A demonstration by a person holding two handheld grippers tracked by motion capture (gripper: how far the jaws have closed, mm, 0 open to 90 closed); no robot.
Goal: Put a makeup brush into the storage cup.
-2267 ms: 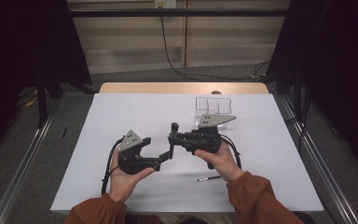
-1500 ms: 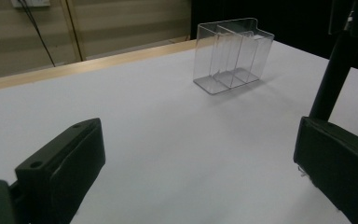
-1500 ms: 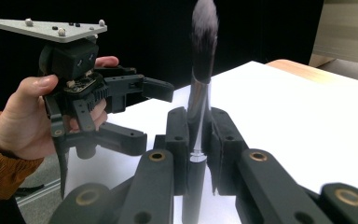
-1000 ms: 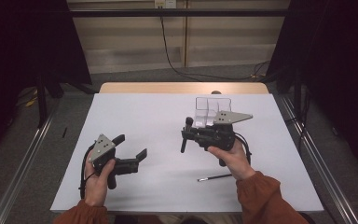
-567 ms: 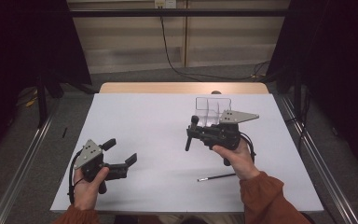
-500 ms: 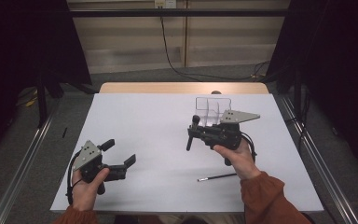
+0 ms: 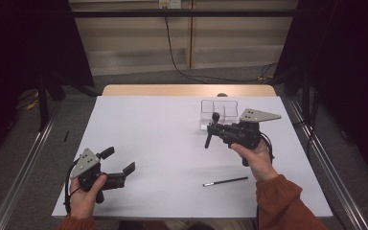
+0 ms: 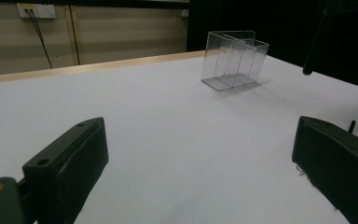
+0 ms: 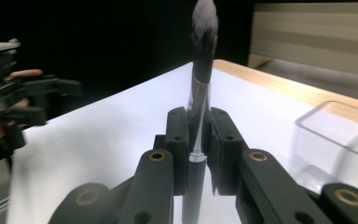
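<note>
Two brushes (image 7: 212,130) (image 7: 225,181), one clear organizer (image 7: 219,111), two grippers (image 7: 117,161) (image 7: 212,135).

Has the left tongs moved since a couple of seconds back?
Yes. The left tongs have pulled away from the clear box, from mid-sheet toward the table's near-left corner.

no writing, label, brand mark, number or sign can be read anywhere on the worktop or on the things upon it.
</note>
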